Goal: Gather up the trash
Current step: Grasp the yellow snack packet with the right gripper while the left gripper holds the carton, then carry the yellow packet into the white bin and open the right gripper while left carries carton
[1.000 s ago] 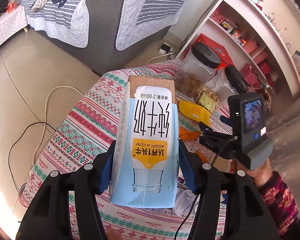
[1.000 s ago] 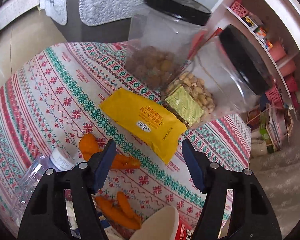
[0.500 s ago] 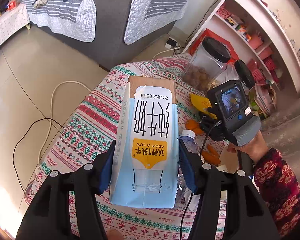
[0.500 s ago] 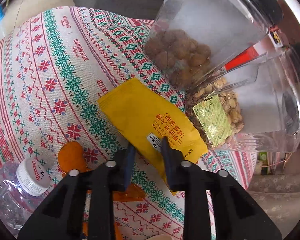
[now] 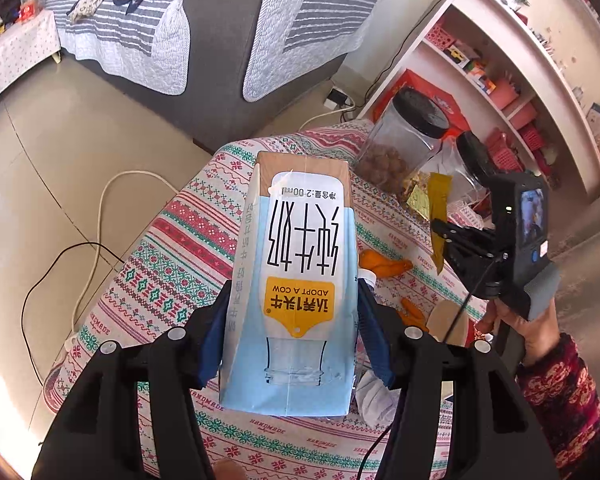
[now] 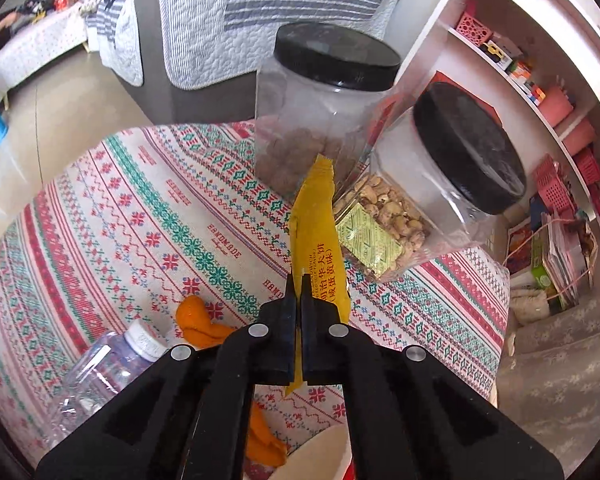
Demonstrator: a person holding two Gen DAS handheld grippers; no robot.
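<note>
Here, left gripper [image 5: 294, 336] clamped on a milk carton [image 5: 296, 280], blue pads pressing both its sides, jaws about half open, carton upside down and raised above the patterned cloth [image 5: 172, 272]. Right gripper [image 6: 296, 312] just closed, jaws pinched nearly together on a yellow wrapper [image 6: 316, 232], held edge-on and lifted clear of the cloth, its free end pointing ahead toward two black-lidded jars [image 6: 324, 120]. Left of the right jaws and below: orange peel [image 6: 198, 320] and a clear bottle [image 6: 104, 372] lying on the cloth. Right of the left jaws: the other gripper seen with the wrapper hanging from it, held by a hand [image 5: 528, 328] in a patterned sleeve.
</note>
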